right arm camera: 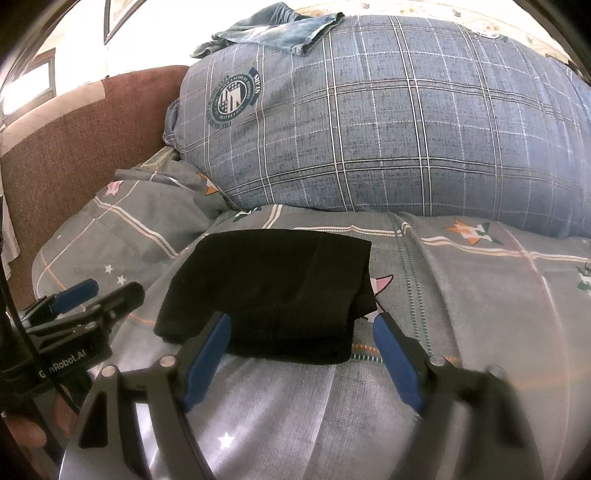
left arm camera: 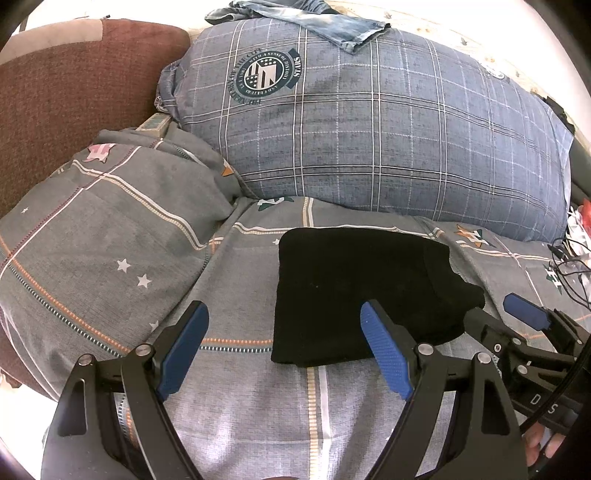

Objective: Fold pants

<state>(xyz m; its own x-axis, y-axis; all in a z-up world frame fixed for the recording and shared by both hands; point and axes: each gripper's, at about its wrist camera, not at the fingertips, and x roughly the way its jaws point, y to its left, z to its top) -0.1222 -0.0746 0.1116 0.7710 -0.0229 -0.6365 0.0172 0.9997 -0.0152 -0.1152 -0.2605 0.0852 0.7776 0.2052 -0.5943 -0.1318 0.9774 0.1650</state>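
The black pants (left arm camera: 354, 291) lie folded into a compact rectangle on the grey patterned bedsheet (left arm camera: 258, 398); they also show in the right wrist view (right arm camera: 273, 291). My left gripper (left arm camera: 284, 325) is open and empty, just in front of the pants' near left corner. My right gripper (right arm camera: 303, 328) is open and empty at the pants' near edge. It shows at the right of the left wrist view (left arm camera: 495, 314), and the left gripper shows at the left of the right wrist view (right arm camera: 107, 291).
A large blue plaid pillow (left arm camera: 369, 122) lies behind the pants, with blue jeans (left arm camera: 314, 18) on top. A grey pillow (left arm camera: 110, 221) sits at the left, against a brown headboard (left arm camera: 74, 85). Cables (left arm camera: 569, 266) lie at the far right.
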